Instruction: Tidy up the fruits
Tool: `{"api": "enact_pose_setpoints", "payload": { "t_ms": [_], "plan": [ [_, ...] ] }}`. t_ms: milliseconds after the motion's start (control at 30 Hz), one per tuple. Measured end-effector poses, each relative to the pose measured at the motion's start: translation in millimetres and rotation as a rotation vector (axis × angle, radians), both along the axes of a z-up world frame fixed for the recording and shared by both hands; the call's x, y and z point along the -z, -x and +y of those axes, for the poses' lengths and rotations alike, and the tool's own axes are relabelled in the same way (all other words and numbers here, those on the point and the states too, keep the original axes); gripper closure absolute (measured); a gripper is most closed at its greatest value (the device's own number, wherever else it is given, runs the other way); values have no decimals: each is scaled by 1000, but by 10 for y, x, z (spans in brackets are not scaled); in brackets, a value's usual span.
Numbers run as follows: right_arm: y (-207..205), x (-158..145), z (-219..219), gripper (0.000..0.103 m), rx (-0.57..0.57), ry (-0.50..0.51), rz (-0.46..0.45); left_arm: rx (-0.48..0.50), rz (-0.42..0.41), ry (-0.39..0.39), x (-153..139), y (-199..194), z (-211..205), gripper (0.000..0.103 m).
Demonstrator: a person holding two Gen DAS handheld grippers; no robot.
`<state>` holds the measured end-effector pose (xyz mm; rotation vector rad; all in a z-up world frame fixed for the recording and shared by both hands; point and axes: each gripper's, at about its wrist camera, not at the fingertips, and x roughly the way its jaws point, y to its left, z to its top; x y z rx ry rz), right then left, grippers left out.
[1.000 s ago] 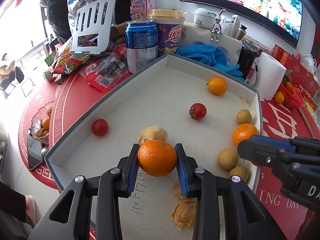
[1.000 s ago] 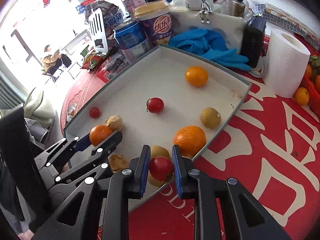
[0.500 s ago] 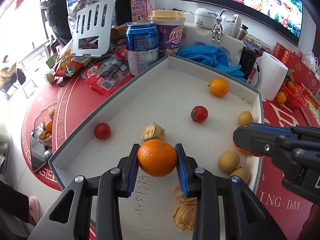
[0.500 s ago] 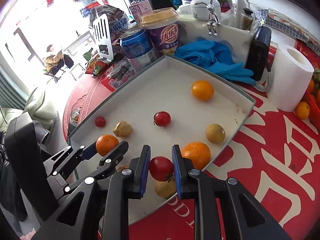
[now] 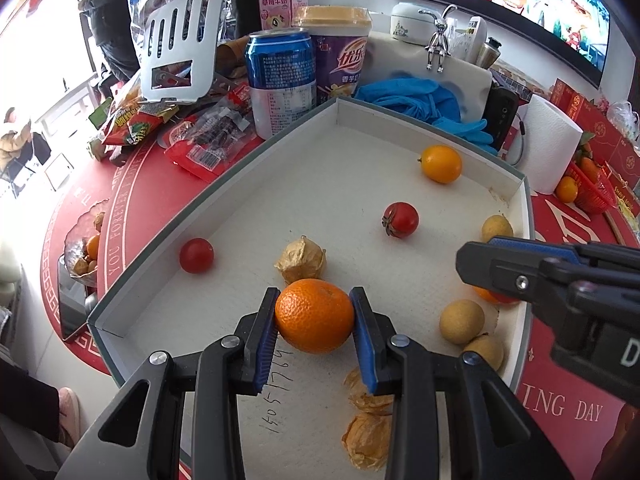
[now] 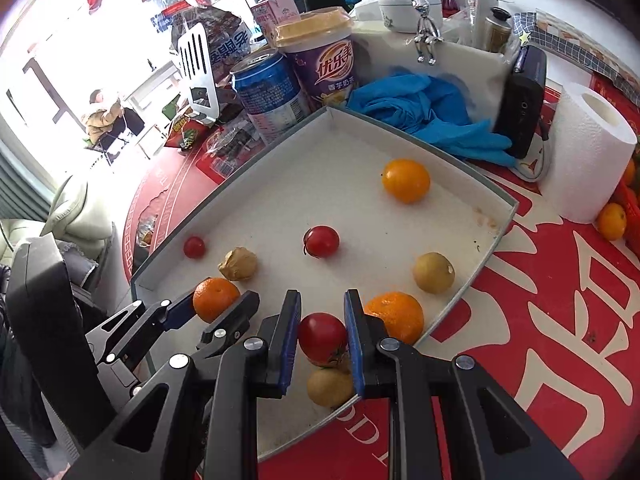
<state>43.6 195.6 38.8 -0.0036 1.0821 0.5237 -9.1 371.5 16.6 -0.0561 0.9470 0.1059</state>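
A shallow white tray (image 5: 400,114) (image 6: 280,148) holds the fruit. My left gripper (image 5: 315,318) is shut on a mandarin (image 5: 315,316) (image 6: 215,298) over the tray's near part. My right gripper (image 6: 322,340) (image 5: 520,276) is shut on a cherry tomato (image 6: 322,338) above the tray's right edge. Loose in the tray lie two tomatoes (image 5: 401,219) (image 5: 196,255), a smooth orange (image 5: 441,163) (image 6: 406,181), another mandarin (image 6: 396,316), round tan fruits (image 5: 462,321) (image 6: 434,273) and papery husked fruits (image 5: 301,259) (image 5: 366,442).
Behind the tray stand a blue can (image 5: 282,80), a purple cup (image 5: 340,56), blue gloves (image 5: 416,96) and snack packets (image 5: 192,136). A paper roll (image 6: 588,172) and a red basket of small oranges (image 5: 588,188) sit right. A glass dish (image 5: 86,252) sits left on the red cloth.
My right gripper has carried the cherry tomato up and inward over the tray's right edge. The left gripper has kept hold of the mandarin in about the same place.
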Motion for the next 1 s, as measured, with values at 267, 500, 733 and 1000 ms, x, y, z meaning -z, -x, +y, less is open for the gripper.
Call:
{"api": "enact_pose_setpoints", "payload": {
  "t_ms": [267,500,733,1000],
  "plan": [
    [-99,97,90,79,-9,44,28,1,-19,-18,-38,42,-15,21],
    [-41,-108,55,2,8,59,-45,0,-76,-22,-208,133,7,0],
    [17,-307,-28,1,27,150,-60,10,-44,5,-226,129,-8,0],
    [64,-313,-104,1,39,184,-24,17,44,5,-248,173,-64,0]
  ]
}}
